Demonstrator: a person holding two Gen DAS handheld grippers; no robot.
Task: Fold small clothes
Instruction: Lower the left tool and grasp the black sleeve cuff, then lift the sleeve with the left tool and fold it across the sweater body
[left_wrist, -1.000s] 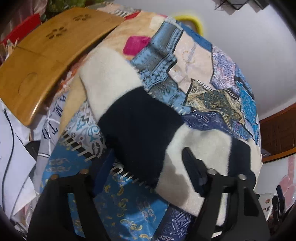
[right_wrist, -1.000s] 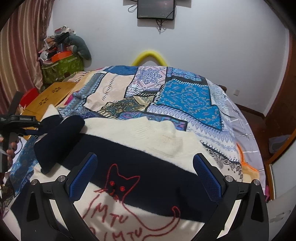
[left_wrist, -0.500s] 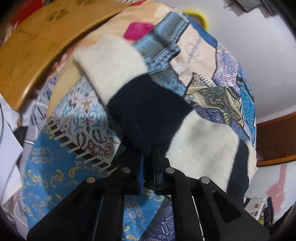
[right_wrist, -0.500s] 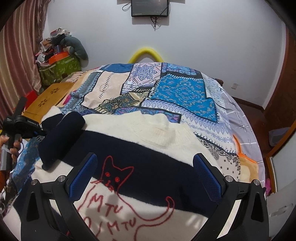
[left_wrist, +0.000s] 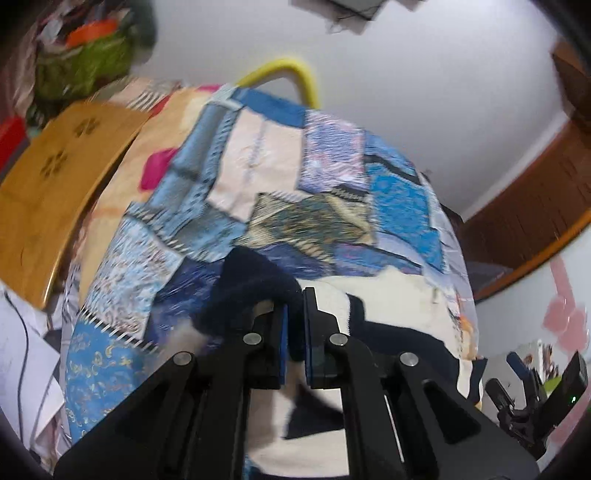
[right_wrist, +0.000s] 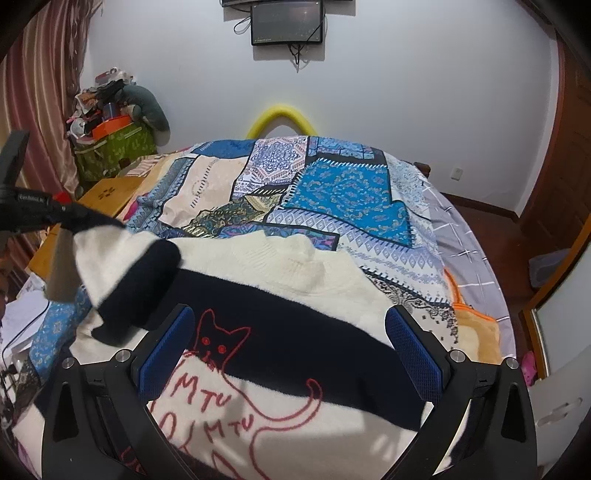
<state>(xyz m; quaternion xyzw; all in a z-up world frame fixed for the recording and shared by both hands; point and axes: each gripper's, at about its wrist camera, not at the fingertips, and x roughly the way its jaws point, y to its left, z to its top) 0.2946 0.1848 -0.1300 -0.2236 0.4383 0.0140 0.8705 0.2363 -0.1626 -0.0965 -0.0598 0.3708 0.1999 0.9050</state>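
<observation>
Sweater (right_wrist: 295, 295) sleeve (right_wrist: 122, 266) pinched, lifted in left gripper (left_wrist: 294, 325); right gripper (right_wrist: 290, 347) wide, empty, above sweater's chest.

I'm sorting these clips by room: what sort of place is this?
Most likely a home bedroom: a bed under a patchwork bedspread, a wall-mounted screen above it, and a striped sweater spread out on it.

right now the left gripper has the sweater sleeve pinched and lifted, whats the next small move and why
Probably carry the sleeve across and lay it on the sweater body. The left gripper is shut on the sleeve's dark band, the sleeve hangs raised off the bedspread, and the body lies flat with the cat drawing up. The right gripper hovers open, unused.
</observation>
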